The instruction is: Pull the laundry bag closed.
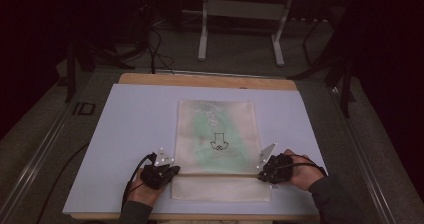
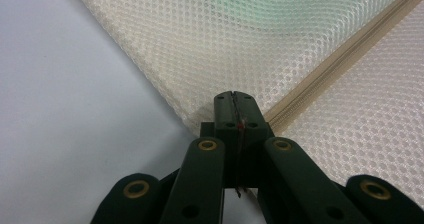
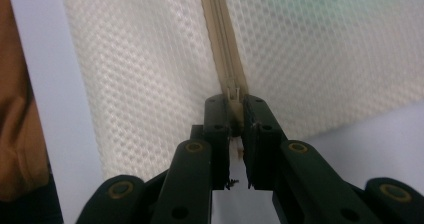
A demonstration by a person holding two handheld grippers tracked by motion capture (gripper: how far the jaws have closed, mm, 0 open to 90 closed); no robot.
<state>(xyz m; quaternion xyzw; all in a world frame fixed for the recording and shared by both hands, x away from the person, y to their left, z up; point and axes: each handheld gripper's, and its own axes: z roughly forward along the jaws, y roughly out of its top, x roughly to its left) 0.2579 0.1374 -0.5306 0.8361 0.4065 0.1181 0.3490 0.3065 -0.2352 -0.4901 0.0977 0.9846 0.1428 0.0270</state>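
The mesh zip bag (image 1: 218,139) lies mid-table at 12 o'clock from the person. If the slider snags, pulling may drag it askew. The left gripper (image 1: 172,170), at 7 o'clock, is clamped on its zipper end; the right gripper (image 3: 236,104), at 5, pinches the slider (image 3: 233,92).

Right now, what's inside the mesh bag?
Through the mesh bag shows something green with a small black drawing. The mesh blurs it; what it is cannot be told.

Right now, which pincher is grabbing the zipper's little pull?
The right gripper: its jaws pinch the zipper pull on the mesh bag. The left gripper clamps the bag's corner.
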